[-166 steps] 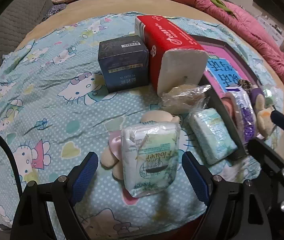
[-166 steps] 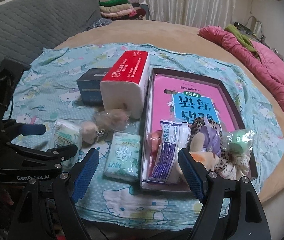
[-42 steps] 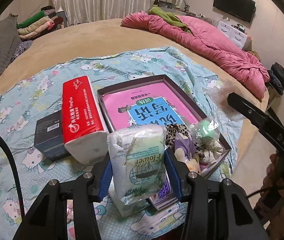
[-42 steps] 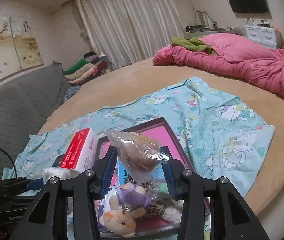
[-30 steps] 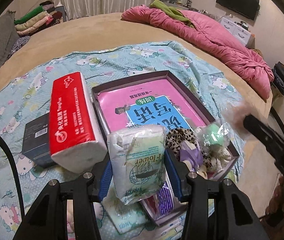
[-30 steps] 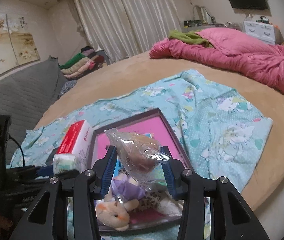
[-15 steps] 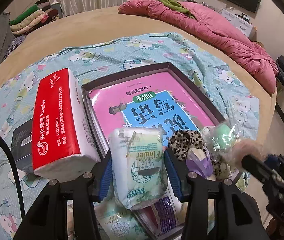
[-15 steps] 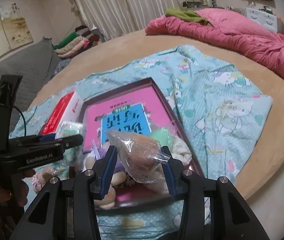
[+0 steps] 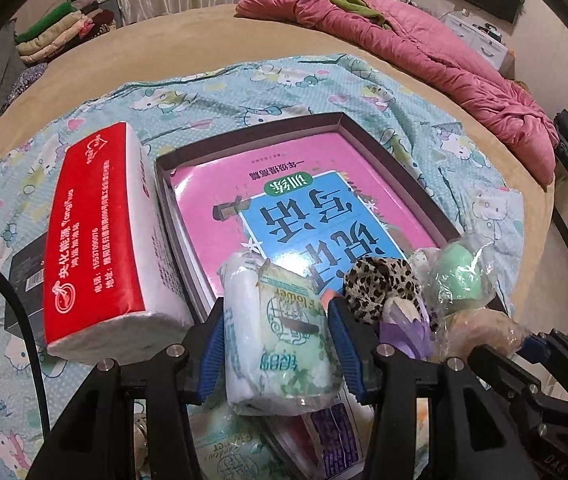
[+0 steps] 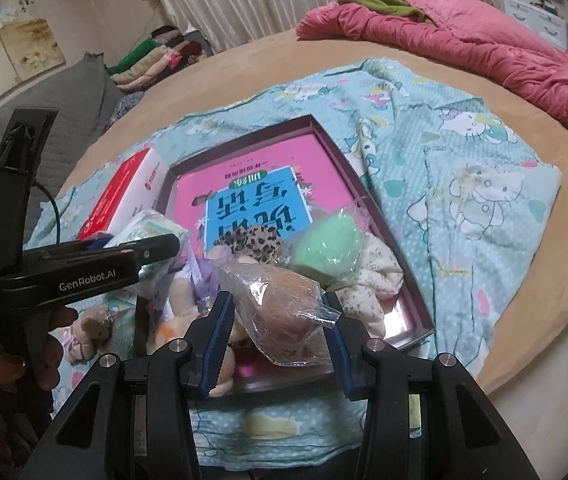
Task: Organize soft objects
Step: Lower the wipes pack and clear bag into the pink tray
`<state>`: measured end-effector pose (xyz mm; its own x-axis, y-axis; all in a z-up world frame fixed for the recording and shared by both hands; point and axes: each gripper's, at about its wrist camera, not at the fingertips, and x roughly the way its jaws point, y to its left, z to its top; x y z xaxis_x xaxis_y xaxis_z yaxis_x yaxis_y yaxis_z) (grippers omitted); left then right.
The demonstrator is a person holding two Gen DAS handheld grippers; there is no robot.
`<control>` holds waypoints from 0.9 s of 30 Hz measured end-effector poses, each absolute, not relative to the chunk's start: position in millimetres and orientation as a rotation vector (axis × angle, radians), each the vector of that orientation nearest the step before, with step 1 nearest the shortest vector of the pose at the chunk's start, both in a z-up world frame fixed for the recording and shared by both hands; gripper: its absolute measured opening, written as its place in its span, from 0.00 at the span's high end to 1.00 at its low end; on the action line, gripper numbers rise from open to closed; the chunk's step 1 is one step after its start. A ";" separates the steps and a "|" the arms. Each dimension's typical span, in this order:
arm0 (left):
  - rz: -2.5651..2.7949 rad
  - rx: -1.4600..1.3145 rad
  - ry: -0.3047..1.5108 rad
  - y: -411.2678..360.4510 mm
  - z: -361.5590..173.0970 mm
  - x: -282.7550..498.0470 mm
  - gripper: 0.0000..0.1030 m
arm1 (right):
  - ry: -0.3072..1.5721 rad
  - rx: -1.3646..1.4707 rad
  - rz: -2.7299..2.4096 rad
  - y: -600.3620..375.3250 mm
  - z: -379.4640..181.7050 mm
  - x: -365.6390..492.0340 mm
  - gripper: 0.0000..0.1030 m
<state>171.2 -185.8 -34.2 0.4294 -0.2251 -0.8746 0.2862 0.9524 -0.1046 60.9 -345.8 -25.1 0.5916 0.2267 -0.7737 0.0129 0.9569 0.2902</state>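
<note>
Left gripper (image 9: pixel 276 330) was clamped on a green-white tissue pack (image 9: pixel 280 336), held over the box (image 9: pixel 388 144) at its 6 o'clock end. Right gripper (image 10: pixel 278 332) was clamped on a bagged brown plush (image 10: pixel 280 304), above the toys there.

A white-and-green tissue pack (image 9: pixel 280 336) is being held upright between blue pads above the tray's (image 9: pixel 400 168) near edge. A brown soft item in a clear bag (image 10: pixel 280 304) is being gripped likewise over the tray's near right corner. A leopard-print piece (image 10: pixel 252 240), a bagged green ball (image 10: pixel 330 246) and plush toys (image 10: pixel 372 280) are being kept along the tray's near end.
</note>
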 end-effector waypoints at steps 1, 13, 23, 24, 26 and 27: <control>-0.320 0.063 1.083 -186.0 -35.2 171.7 0.52 | 0.936 0.282 0.125 -346.3 -26.1 61.7 0.55; -0.329 0.063 1.107 -190.6 -44.4 173.6 0.52 | 0.934 0.300 0.083 -351.9 -37.6 64.9 0.55; -0.335 0.049 1.117 -191.7 -49.1 173.7 0.52 | 0.923 0.304 0.050 -354.1 -44.5 72.3 0.55; -0.336 0.045 1.118 -191.7 -49.2 173.9 0.52 | 0.924 0.301 0.051 -353.6 -44.7 72.6 0.54; -0.340 0.040 1.119 -191.6 -49.4 173.9 0.52 | 0.922 0.302 0.056 -353.5 -44.3 72.4 0.54; -0.342 0.039 1.120 -191.7 -49.3 173.6 0.52 | 0.922 0.304 0.057 -353.6 -44.5 72.4 0.53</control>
